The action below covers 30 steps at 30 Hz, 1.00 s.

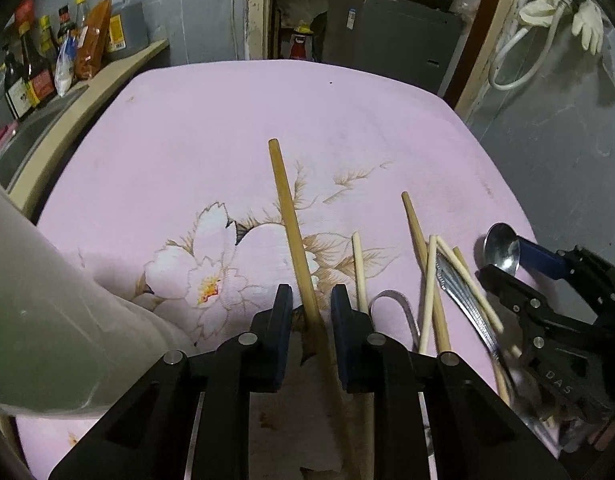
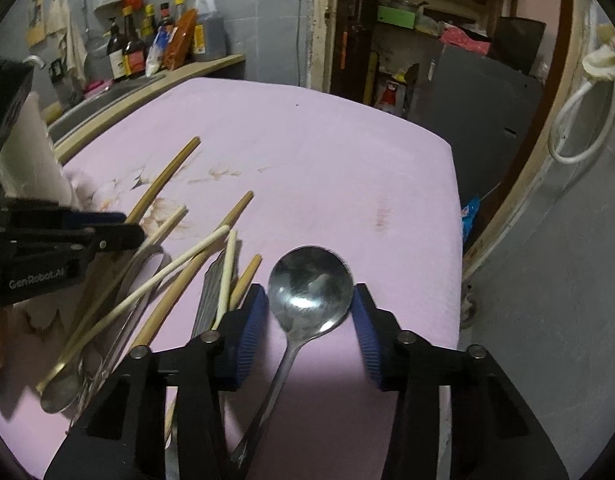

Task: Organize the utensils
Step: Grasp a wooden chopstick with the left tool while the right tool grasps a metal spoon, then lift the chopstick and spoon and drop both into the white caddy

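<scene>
A pink flowered cloth [image 1: 211, 128] covers the table. My left gripper [image 1: 310, 300] is open, its jaws on either side of a long brown chopstick [image 1: 285, 208] that lies on the cloth. My right gripper [image 2: 310, 304] is open around the bowl of a metal spoon [image 2: 309, 284]; whether the pads touch it I cannot tell. Several pale and brown chopsticks [image 2: 179, 268] and metal utensils [image 2: 205, 300] lie in a loose pile between the grippers. The right gripper [image 1: 503, 268] and the spoon [image 1: 501, 246] also show in the left wrist view, the left gripper [image 2: 123, 228] in the right wrist view.
A pale cylindrical container [image 1: 35, 300] stands at the left, close to my left gripper. A counter with sauce bottles [image 1: 39, 68] and a sink runs along the far left. A grey wall with hose and gloves [image 1: 555, 12] is at the right; the table edge [image 2: 455, 216] drops off there.
</scene>
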Motion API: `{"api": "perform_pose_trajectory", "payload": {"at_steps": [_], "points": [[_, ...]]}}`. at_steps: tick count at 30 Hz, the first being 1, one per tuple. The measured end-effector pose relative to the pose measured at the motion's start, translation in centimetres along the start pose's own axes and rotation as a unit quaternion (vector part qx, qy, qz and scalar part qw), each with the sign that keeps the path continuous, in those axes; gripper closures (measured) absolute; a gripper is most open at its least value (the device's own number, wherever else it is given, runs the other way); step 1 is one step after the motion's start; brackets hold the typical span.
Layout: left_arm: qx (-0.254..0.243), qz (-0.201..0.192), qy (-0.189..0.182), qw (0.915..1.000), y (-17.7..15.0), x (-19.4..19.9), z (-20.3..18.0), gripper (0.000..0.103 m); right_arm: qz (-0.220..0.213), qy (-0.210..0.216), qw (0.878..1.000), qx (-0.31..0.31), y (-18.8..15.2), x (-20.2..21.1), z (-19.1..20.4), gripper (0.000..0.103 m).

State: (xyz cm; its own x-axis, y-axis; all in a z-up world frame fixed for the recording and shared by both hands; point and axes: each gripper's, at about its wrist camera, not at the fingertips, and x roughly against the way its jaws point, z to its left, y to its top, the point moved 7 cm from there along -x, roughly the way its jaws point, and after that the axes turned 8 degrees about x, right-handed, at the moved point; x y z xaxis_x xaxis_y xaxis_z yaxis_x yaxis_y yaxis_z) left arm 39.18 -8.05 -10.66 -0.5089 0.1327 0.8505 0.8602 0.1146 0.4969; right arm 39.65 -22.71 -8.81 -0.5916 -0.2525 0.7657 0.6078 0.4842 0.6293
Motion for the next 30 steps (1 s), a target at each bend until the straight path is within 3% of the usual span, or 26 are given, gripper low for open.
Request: {"api": "perform_pose_trajectory", "payload": {"at_steps": [9,17,23,30], "points": [[0.006,0.001,-0.004,1.0000,0.3,0.1,0.0,0.096,0.008,-0.009,1.000,0.018,0.5,-0.9,0.6,0.062],[0.013,-0.015,-0.045,0.9988,-0.7,1.2,-0.5,0.099,-0.057,-0.015,0.998,0.014,0.7,1.7,0.7,0.063],[0.016,-0.086,-0.095,0.9917,-1.5,4.4,-1.2,0.099,-0.136,-0.048,0.989,0.027,1.4,5.1,1.3,0.063],[0.019,-0.202,-0.137,0.9697,-1.2,9.6,-1.6,0.099,-0.226,-0.087,0.969,0.037,2.5,9.2,2.4,0.064]]}}
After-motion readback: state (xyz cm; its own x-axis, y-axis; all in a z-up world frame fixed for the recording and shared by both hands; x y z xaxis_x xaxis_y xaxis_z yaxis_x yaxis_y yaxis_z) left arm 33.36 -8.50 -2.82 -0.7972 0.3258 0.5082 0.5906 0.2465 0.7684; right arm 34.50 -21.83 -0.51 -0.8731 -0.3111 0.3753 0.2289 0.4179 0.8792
